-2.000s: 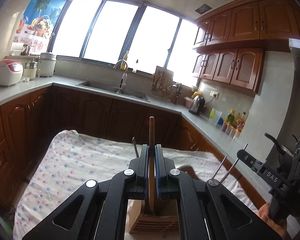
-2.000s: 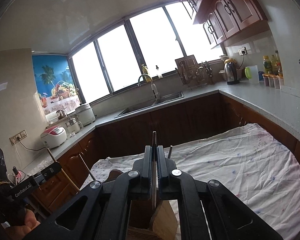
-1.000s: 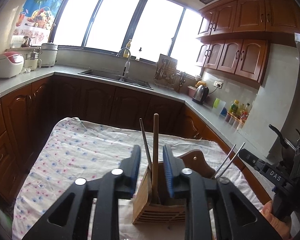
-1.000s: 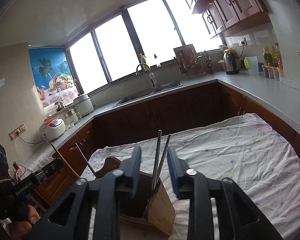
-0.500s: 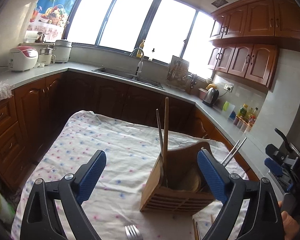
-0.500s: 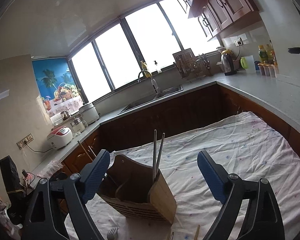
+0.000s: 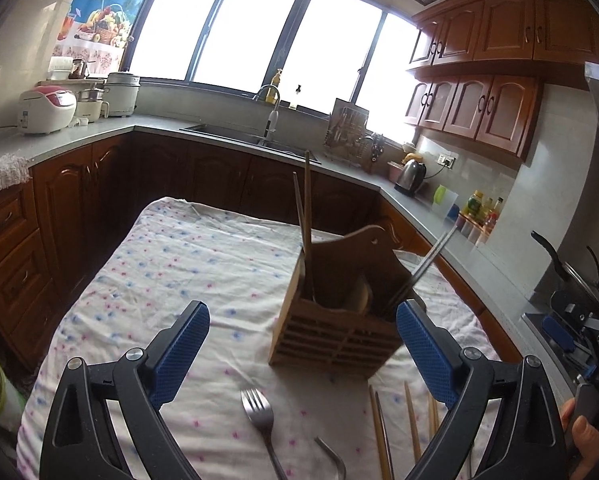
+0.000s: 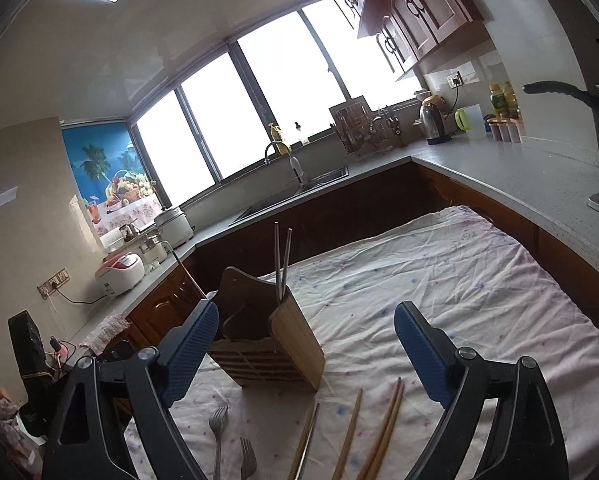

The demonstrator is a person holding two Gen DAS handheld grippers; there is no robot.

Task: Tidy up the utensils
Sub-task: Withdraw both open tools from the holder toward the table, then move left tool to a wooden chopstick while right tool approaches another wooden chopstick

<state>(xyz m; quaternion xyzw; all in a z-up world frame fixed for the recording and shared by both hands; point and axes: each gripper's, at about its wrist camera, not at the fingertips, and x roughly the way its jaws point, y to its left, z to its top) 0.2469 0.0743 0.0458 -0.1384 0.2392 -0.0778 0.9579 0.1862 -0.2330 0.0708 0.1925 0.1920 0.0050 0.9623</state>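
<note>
A wooden utensil holder (image 7: 335,312) stands upright on a table covered by a white cloth with small coloured dots (image 7: 179,264), and serves here as the landmark. The left gripper (image 7: 301,354) hangs above the cloth on the near side of the holder, its blue-padded jaws spread wide and gripping nothing; the holder sits just beyond the gap between the fingers, nearer the right-hand finger. Inside the holder, a wooden chopstick (image 7: 308,216) and a thin metal one (image 7: 298,208) rise from the left compartment, and a pair of metal chopsticks (image 7: 427,266) leans out to the right from the other end. On the cloth in front of the holder, close to the left gripper, lies a metal fork (image 7: 259,416), with several wooden chopsticks (image 7: 379,432) lying loose to the right of it. The right gripper (image 8: 305,354) is likewise wide open and empty; in its view the holder stands just beyond its left finger, which overlaps the holder's left edge, with two forks (image 8: 218,428) and the loose chopsticks on the cloth in front of the holder, between the fingers.
</note>
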